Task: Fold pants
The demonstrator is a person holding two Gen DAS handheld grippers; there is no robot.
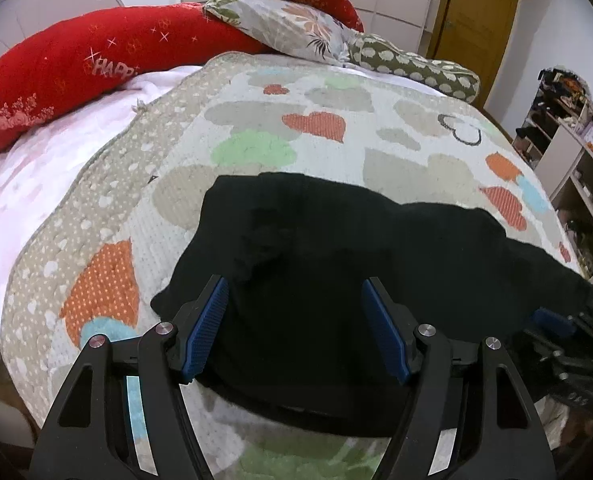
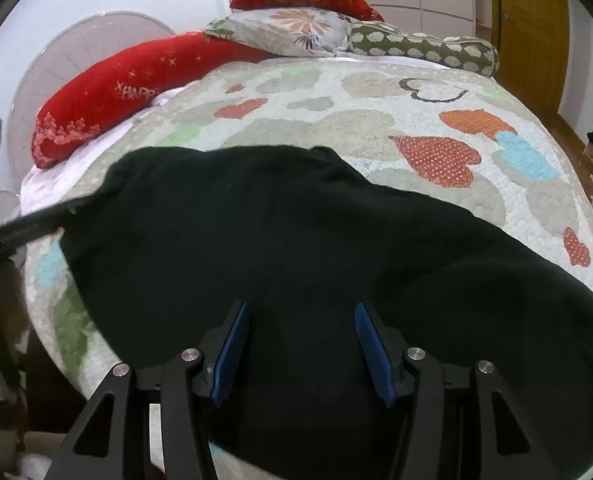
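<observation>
Black pants [image 1: 336,248] lie on the heart-patterned quilt [image 1: 296,128]; I see my left gripper [image 1: 294,300] and right gripper [image 2: 302,324] spread above them, pinching nothing.

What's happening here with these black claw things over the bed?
A person holds a two-finger gripper in each hand over dark pants spread on a heart-patterned quilt. The job is folding the pants. Right now the left gripper and the right gripper both hang just above the cloth with their jaws apart, gripping nothing. Red pillows lie at the head of the bed.
</observation>
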